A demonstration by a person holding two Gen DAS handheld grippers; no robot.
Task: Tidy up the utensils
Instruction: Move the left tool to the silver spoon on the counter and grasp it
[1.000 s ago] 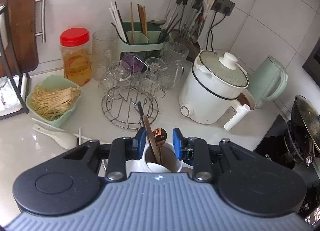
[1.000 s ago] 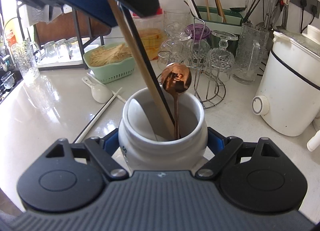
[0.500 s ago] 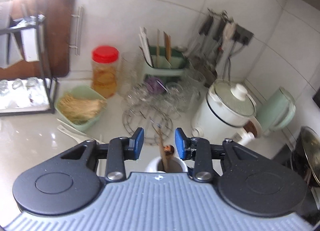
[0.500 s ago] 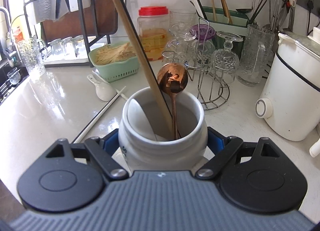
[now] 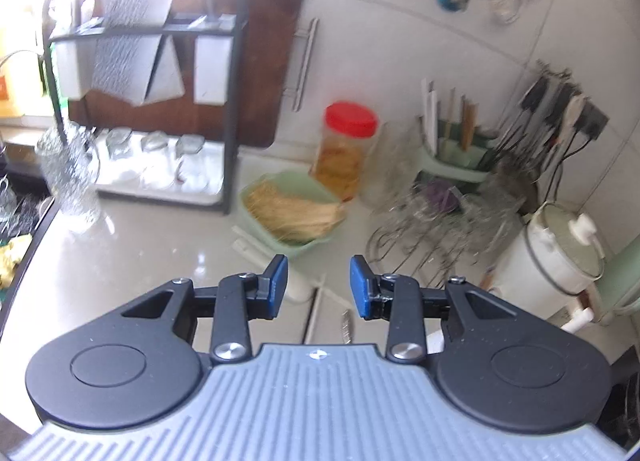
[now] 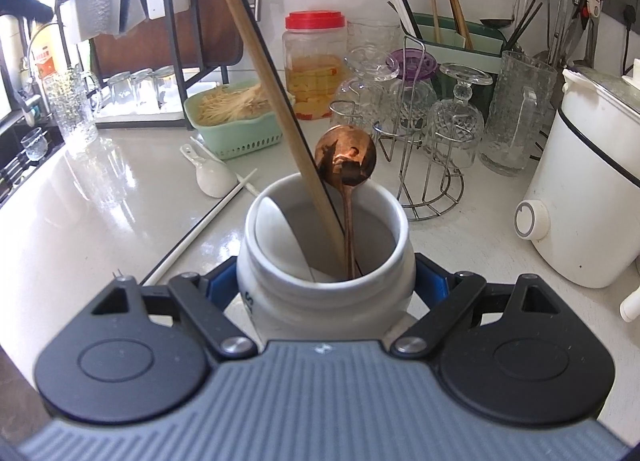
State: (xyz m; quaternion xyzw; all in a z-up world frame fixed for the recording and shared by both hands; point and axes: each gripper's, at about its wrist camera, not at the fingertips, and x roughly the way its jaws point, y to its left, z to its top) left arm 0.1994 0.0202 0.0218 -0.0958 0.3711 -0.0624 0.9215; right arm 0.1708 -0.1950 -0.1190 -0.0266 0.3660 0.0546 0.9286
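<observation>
Two loose utensils lie on the tabletop (image 6: 100,221) and are the likely next pick: a white chopstick (image 6: 200,229) and a white ceramic spoon (image 6: 210,177).

Nearest, the right hand-held gripper (image 6: 326,289) clamps the white ceramic jar (image 6: 324,281), one blue pad on each flank, steadying it upright on the tabletop. Inside the jar stand a wooden chopstick (image 6: 272,101) and a dark one beside it, both leaning up and to the left, a copper spoon (image 6: 345,159) with its bowl uppermost, and a white spoon against the left inner wall.

The left hand-held gripper (image 5: 319,285) has its jaws partly apart with nothing between the pads; it points down at the tabletop to the left of the jar. Through its gap shows the white chopstick (image 5: 312,313), running almost straight away from the camera, so its long axis lies roughly along the line the fingers point. Just beyond the left pad the bowl of the white ceramic spoon (image 5: 296,287) peeks out, its handle angled up and left toward the green basket (image 5: 280,185).

In my judgement the left hand is the one to use, since the right is occupied. The chopstick lies parallel to the pads rather than across them, but it sits in the gap, so lowering the fingers to either side of it should do. The view is blurred, so exact contact cannot be judged.

Farther back stand the wire glass rack (image 6: 420,165), a red-lidded jar (image 6: 316,61) and a green caddy of chopsticks (image 6: 460,33).
</observation>
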